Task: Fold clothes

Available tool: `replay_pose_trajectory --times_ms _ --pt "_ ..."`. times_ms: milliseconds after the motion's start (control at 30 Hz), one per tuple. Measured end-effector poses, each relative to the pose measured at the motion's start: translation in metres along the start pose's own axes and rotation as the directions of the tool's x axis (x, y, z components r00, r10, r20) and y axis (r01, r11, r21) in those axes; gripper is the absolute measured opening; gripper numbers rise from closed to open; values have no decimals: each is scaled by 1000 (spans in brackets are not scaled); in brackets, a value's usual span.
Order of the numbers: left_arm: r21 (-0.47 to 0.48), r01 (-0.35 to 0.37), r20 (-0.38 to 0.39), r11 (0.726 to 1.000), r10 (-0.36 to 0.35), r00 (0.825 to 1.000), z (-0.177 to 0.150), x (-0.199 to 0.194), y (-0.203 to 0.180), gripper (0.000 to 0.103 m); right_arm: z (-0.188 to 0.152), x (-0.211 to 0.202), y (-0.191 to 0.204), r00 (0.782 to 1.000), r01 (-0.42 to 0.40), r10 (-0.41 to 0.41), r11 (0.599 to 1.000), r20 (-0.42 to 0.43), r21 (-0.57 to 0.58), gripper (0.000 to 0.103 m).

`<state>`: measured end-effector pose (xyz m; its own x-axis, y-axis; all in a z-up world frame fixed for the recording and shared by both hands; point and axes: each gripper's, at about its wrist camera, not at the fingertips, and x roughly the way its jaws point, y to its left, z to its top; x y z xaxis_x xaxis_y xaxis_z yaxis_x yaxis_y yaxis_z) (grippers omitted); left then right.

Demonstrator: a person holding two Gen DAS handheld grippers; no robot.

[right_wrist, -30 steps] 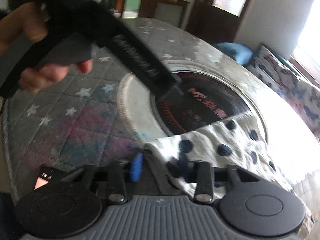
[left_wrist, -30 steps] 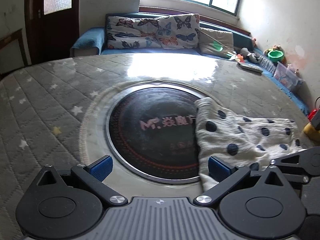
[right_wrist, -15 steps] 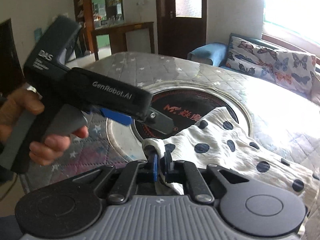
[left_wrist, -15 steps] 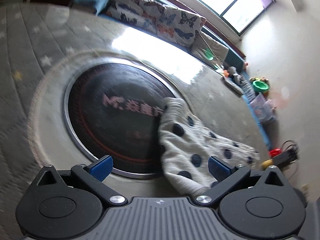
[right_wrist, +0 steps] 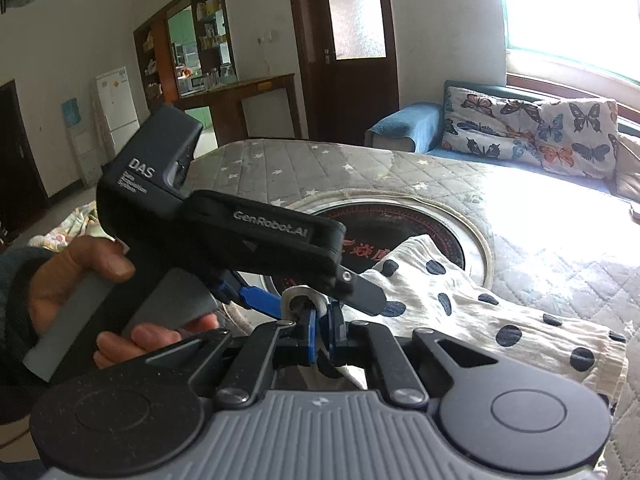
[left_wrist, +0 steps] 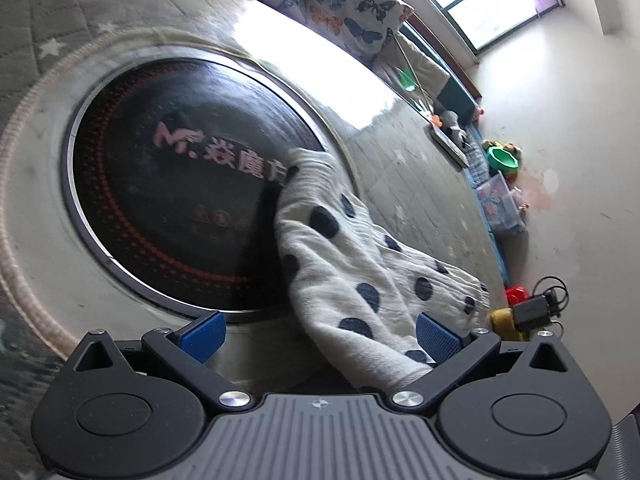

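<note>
Our right gripper (right_wrist: 320,330) pinches the white, navy-dotted crinkled cloth (right_wrist: 460,304) thinly, left gripper (left_wrist: 318,332) spread: the hem may slip free

A home living room, probably: butterfly cushions (right_wrist: 532,136) on a sofa (right_wrist: 404,126), fridge (right_wrist: 116,100) beyond.

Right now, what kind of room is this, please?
Probably a living room in a home. A bench sofa with butterfly cushions stands under a window, a fridge stands by the wall, and a round quilted table holds the spotted garment.
</note>
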<state>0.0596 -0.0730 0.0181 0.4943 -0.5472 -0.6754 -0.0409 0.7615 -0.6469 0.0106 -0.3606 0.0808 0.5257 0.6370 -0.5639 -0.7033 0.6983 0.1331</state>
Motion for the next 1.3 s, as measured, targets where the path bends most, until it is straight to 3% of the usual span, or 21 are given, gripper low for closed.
replay_pose_trajectory --times_ms 167,267,333,433,600,700,733,800,867,1000,1067,1167,1233,1300 --pt "-3 47 -23 999 -47 999 1 10 -6 92 0 -4 -2 1000 -5 4 1000 12 7 5" --pt "-1 73 -33 997 -73 997 0 15 -8 74 0 -7 -2 1000 -10 10 1000 19 13 5" --pt "6 71 -36 997 -71 997 0 16 -8 54 -2 -9 -2 1000 -17 17 1000 20 14 5" --pt "-12 75 -51 997 -76 996 0 19 -5 36 -6 -11 -3 1000 -21 21 1000 13 10 6" --pt "14 48 -45 999 -48 998 -1 18 -3 22 -14 -15 -9 1000 -10 10 1000 -2 22 12" --pt "38 29 -35 999 -28 999 0 16 -5 22 -20 -27 -18 1000 -2 2 998 -1 62 19" --pt "44 25 -32 999 -24 999 1 16 -5 22 -22 -32 -23 1000 11 -12 997 3 81 26" --pt "56 20 -25 998 -18 1000 1 14 -6 21 -26 -42 -34 998 51 -53 992 13 114 30" --pt "65 11 -18 998 -10 1000 2 13 -7 21 -31 -51 -50 995 95 -98 982 15 162 39" --pt "95 -14 -5 995 15 1000 4 11 -10 21 -42 -63 -84 979 200 -205 951 -1 236 45" --pt "101 -19 -9 995 20 1000 3 13 -12 21 -50 -66 -102 971 235 -240 931 -19 279 56" --pt "104 -22 -14 994 24 1000 1 17 -15 23 -60 -67 -126 964 259 -261 900 -43 351 57" --pt "104 -24 -18 994 26 999 -1 18 -15 32 -66 -65 -140 963 263 -264 879 -54 398 58" --pt "102 -25 -18 995 27 999 -2 17 -15 33 -72 -60 -155 965 254 -254 854 -62 454 62"
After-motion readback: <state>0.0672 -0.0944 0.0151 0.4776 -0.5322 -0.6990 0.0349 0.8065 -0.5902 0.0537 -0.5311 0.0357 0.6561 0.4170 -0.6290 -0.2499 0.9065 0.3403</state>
